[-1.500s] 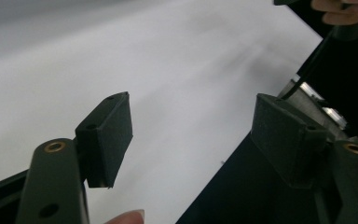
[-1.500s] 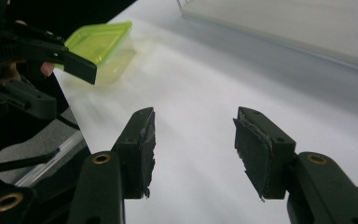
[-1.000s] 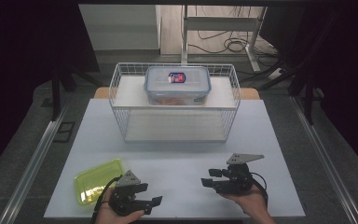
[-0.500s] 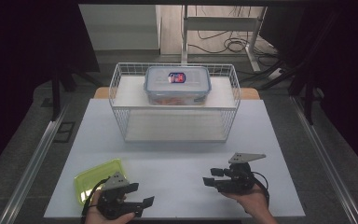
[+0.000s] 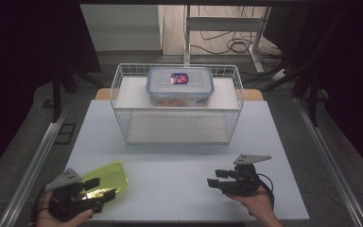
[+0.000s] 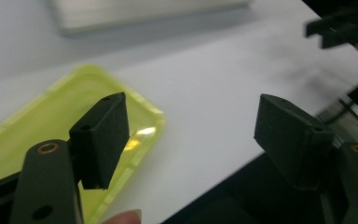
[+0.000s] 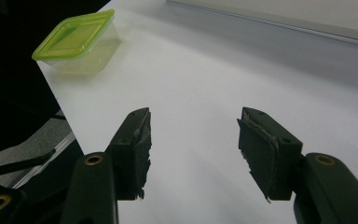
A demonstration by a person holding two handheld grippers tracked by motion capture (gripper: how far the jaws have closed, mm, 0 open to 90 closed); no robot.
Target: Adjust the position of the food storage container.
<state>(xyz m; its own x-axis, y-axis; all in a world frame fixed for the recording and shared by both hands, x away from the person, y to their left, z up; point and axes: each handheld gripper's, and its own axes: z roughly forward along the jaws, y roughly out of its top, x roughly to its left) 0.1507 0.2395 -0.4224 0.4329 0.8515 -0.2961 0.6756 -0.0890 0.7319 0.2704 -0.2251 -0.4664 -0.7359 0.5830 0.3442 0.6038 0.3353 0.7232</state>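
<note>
The lime-green lidded plastic container sits at the worktop's near-left corner. The left gripper, jaws released, overhangs its lid; the right gripper rests released. Straddling both sides squarely should prevent slipping.

White table under even light, dark surroundings at both sides, grey floor, metal rails along the table, cables on the floor beyond
</note>
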